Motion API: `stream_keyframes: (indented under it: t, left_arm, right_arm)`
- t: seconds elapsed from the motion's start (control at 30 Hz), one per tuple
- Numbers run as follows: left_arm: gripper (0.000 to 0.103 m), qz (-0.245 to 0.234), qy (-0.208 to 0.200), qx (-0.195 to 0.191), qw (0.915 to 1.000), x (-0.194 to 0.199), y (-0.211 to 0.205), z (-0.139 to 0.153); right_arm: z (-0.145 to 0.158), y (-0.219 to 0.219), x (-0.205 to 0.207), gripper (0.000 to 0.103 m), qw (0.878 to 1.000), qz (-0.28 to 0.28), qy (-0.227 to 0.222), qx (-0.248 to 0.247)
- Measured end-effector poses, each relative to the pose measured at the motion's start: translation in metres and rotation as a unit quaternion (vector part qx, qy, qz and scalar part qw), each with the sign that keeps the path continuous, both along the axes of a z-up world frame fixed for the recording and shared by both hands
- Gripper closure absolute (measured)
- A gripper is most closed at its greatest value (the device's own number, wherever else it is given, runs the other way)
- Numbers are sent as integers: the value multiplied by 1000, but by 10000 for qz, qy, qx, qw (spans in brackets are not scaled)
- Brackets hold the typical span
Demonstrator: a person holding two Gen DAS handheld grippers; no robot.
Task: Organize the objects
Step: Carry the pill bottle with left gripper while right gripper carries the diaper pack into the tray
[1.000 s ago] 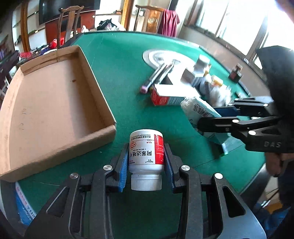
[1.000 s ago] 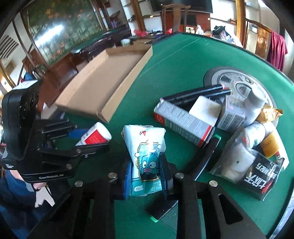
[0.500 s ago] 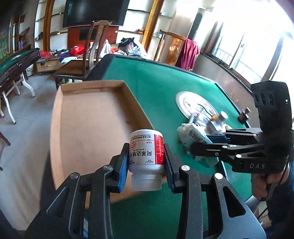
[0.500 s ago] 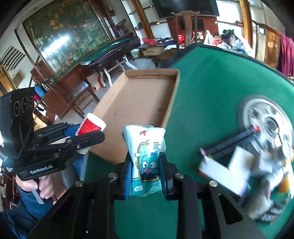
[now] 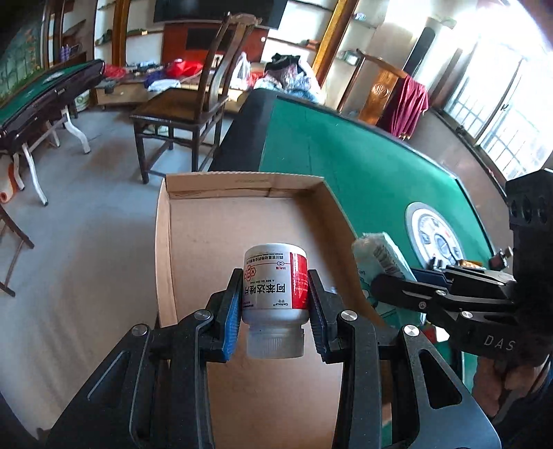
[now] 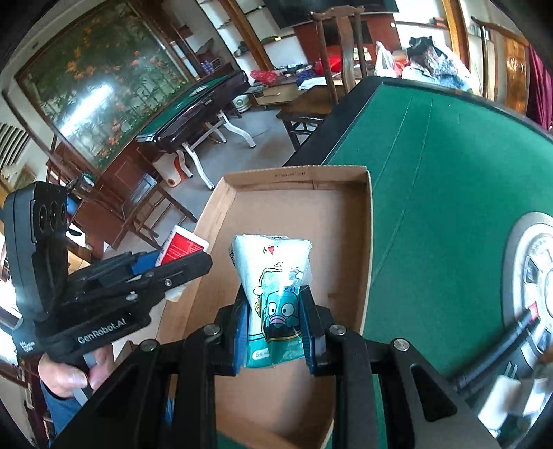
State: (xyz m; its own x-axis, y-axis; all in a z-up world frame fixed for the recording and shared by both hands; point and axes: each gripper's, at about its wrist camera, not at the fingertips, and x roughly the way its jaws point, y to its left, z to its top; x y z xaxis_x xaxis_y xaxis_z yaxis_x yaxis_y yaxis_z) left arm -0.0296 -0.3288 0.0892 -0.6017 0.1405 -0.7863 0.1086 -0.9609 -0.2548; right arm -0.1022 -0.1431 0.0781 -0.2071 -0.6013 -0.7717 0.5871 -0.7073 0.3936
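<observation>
I judge this a private games room in a home, likely used for mahjong. My worktop is a green felt-topped table with a dark padded rim (image 5: pixel 363 162) and a round silver centre console (image 5: pixel 433 235). A second folding green-topped table on white legs (image 6: pixel 204 103) stands across the grey floor. Dark carved wooden chairs (image 5: pixel 193 93), a large floral landscape painting (image 6: pixel 100 93), a wall-mounted black television (image 5: pixel 221 12), and heaped clothes and bags (image 5: pixel 287 77) on a low cabinet indicate domestic use.
</observation>
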Motion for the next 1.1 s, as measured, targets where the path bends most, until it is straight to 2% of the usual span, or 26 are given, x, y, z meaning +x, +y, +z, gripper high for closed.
stream_keyframes:
  t: [0.2, 0.43, 0.9, 1.1]
  left_arm:
    - [69, 3, -318, 30, 9995, -27, -11, -24]
    - [69, 13, -486, 47, 9988, -45, -16, -40]
    - [69, 122, -653, 343, 9972, -80, -11, -55]
    - [69, 86, -573, 304, 9979, -81, -8, -56]
  right_arm:
    - [-16, -20, -23, 78, 9996, -163, -221, 20]
    - [-31, -31, -45, 78, 9987, -314, -376, 129]
    - [-49, -27, -80, 77, 9945, -942, -253, 395]
    - [-48, -22, -80, 70, 9935, -996, -84, 539]
